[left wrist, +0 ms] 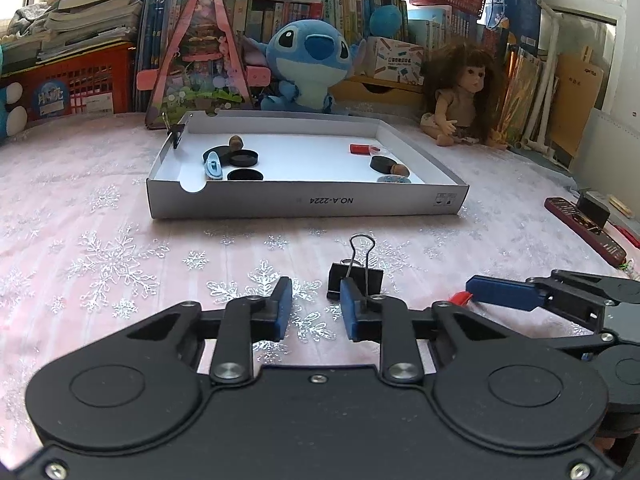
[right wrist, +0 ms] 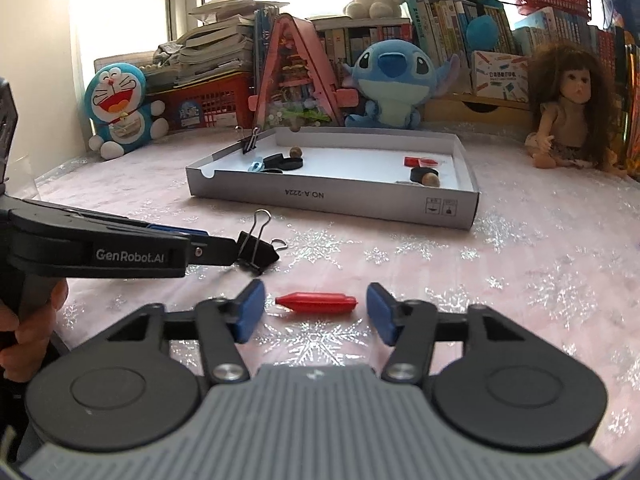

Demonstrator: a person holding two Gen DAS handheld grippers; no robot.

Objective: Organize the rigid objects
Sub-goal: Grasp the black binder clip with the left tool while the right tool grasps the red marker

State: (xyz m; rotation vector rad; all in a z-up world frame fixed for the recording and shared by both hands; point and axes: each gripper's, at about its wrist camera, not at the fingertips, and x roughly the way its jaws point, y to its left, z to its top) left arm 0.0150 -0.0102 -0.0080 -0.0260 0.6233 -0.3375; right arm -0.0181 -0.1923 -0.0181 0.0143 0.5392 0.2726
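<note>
My left gripper (left wrist: 318, 310) hangs low over the pink snowflake cloth with a narrow gap between its blue pads and only cloth showing in it. A black binder clip (left wrist: 356, 276) lies just ahead, touching the tip of the right-hand finger; in the right wrist view the same binder clip (right wrist: 256, 256) sits at the left gripper's tip (right wrist: 236, 248). My right gripper (right wrist: 316, 314) is open around a red tapered plastic piece (right wrist: 316, 303), with space on both sides. A white box lid (left wrist: 304, 202) beyond holds black caps, brown nuts and a red piece.
Another binder clip (left wrist: 176, 130) is clipped on the lid's left wall. A dark remote (left wrist: 580, 228) lies at the right. A doll (left wrist: 464, 96), a blue plush (left wrist: 308, 64), a blue cat plush (right wrist: 120, 108), books and red baskets line the back. A hand (right wrist: 24, 336) grips the left handle.
</note>
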